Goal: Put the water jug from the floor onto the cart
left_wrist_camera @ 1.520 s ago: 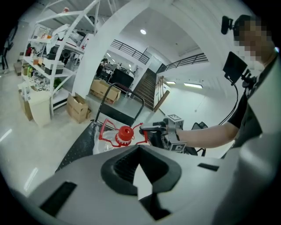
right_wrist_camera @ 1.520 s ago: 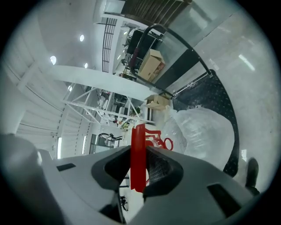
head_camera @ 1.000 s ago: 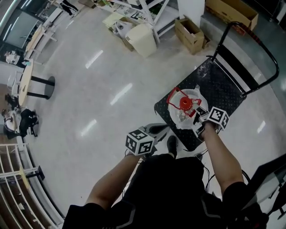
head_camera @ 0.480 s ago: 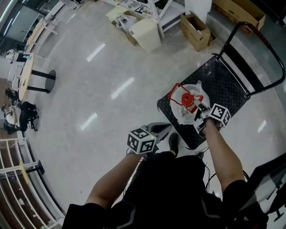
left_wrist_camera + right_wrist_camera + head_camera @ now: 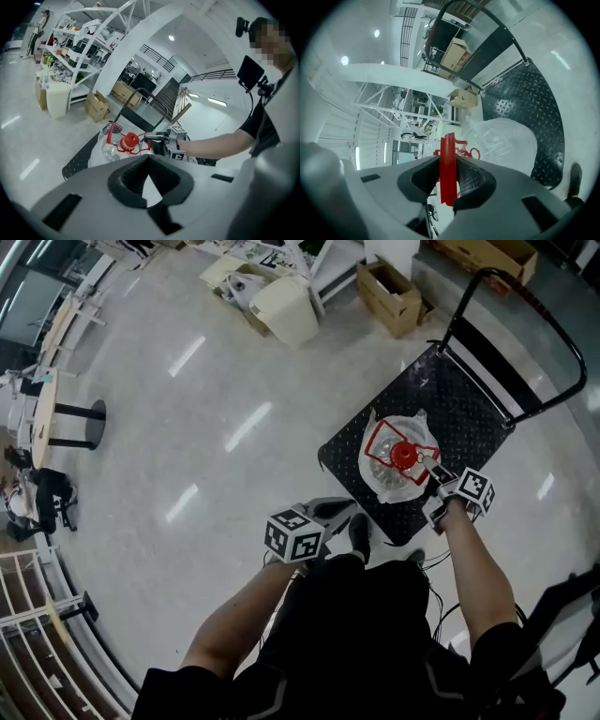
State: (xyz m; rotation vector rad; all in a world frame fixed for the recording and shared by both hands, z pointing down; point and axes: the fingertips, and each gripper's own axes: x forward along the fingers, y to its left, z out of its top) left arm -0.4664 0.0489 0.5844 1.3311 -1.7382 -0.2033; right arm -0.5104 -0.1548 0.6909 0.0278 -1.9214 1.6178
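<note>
A: Left side first. Left tool (image 5: 330, 512)?

B: Jaws together, nothing between them. It hangs idle over the floor (image 5: 187, 427), just off the cart's near corner.

A: Then the water jug (image 5: 394, 470).

B: On the cart (image 5: 469, 413), at the near end of the black studded deck. I can't tell whether its base bears full weight yet. Clear thin-walled plastic, red cap (image 5: 404, 454), red carry handle (image 5: 448, 154) over the neck.

A: Handling?

B: My guess is heavy if filled, with the water sloshing. The walls look slick and likely to flex, so a poor place for a pinch. The handle is the spot: a stiff, narrow strap, though it could pivot and let the jug swing.

A: Right tool (image 5: 448, 171)?

B: Clenched on that handle. The red strap stands edge-on between the pads.

A: Any writing?

B: No label or brand legible on the jug. Only the square markers on the tool cubes. The cardboard boxes (image 5: 392, 298) beyond the cart are too small to read.
</note>
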